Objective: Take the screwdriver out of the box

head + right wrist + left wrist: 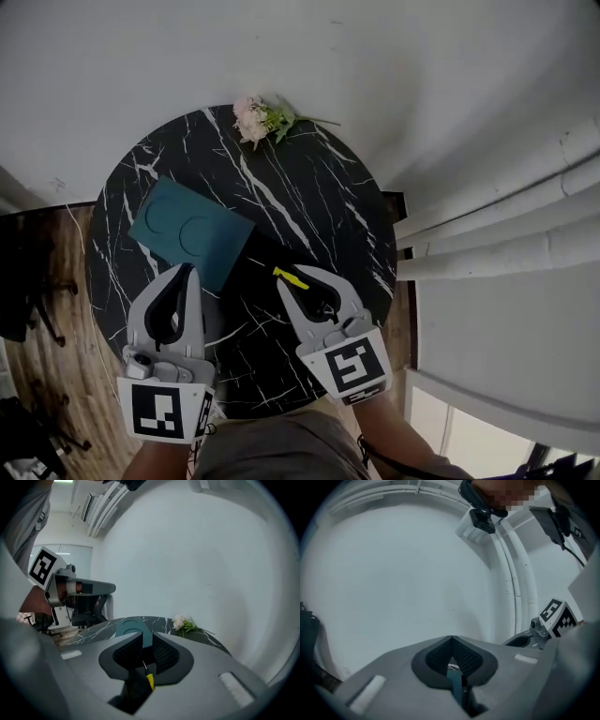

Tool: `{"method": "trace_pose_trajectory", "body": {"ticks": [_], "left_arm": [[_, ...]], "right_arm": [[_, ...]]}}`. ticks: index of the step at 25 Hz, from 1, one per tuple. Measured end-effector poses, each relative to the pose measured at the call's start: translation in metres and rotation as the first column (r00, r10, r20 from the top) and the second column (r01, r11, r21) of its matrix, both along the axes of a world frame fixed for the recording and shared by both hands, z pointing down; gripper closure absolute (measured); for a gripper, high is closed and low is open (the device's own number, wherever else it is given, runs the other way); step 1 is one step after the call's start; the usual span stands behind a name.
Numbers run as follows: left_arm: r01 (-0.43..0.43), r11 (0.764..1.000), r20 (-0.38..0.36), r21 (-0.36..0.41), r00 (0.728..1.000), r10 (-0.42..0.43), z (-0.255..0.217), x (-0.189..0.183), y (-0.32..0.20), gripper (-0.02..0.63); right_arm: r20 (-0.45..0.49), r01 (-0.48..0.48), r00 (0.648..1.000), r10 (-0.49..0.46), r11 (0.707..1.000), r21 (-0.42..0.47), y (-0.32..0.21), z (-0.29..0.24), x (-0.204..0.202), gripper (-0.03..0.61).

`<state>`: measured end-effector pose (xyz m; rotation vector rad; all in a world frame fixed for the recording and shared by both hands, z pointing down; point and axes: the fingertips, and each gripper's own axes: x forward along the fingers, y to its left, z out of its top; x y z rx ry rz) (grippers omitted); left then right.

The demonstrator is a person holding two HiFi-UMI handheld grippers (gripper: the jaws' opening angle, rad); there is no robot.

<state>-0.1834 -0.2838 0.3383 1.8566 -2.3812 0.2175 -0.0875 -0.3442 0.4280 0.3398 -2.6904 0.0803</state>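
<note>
On the round black marble table [309,197] a teal box lid [190,232] lies tilted at the left. My left gripper [185,270] is shut on the lid's near edge, and the teal edge [455,682] shows between its jaws. A black open box [257,263] lies beside the lid. My right gripper [295,277] is over the box, its tips nearly together around a small screwdriver with a yellow handle [291,277]. In the right gripper view the screwdriver [149,680] sits between the pads [123,656], thin shaft pointing forward.
A small bunch of pale flowers [259,117] lies at the table's far edge. White curved walls and ledges [506,225] rise to the right. Wooden floor [56,319] with dark furniture lies to the left.
</note>
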Motion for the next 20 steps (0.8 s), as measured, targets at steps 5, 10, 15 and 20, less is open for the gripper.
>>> {"method": "trace_pose_trajectory", "body": {"ticks": [5, 10, 15, 20], "left_arm": [[0.017, 0.999, -0.015, -0.044, 1.0, -0.018, 0.027, -0.009, -0.007, 0.614], [0.046, 0.994, -0.061, -0.099, 0.997, -0.052, 0.055, -0.022, -0.013, 0.612], [0.069, 0.99, -0.084, -0.12, 0.993, -0.08, 0.072, -0.037, -0.019, 0.612], [0.082, 0.988, -0.103, -0.134, 0.99, -0.096, 0.08, -0.045, -0.02, 0.612]], "right_arm": [[-0.105, 0.06, 0.992, -0.066, 0.997, -0.056, 0.001, 0.052, -0.011, 0.468], [-0.22, 0.111, 0.967, -0.129, 0.99, -0.091, -0.001, 0.094, -0.017, 0.454], [-0.323, 0.155, 0.929, -0.182, 0.982, -0.107, -0.001, 0.121, -0.022, 0.445], [-0.398, 0.169, 0.893, -0.211, 0.976, -0.137, -0.001, 0.142, -0.024, 0.437]]}}
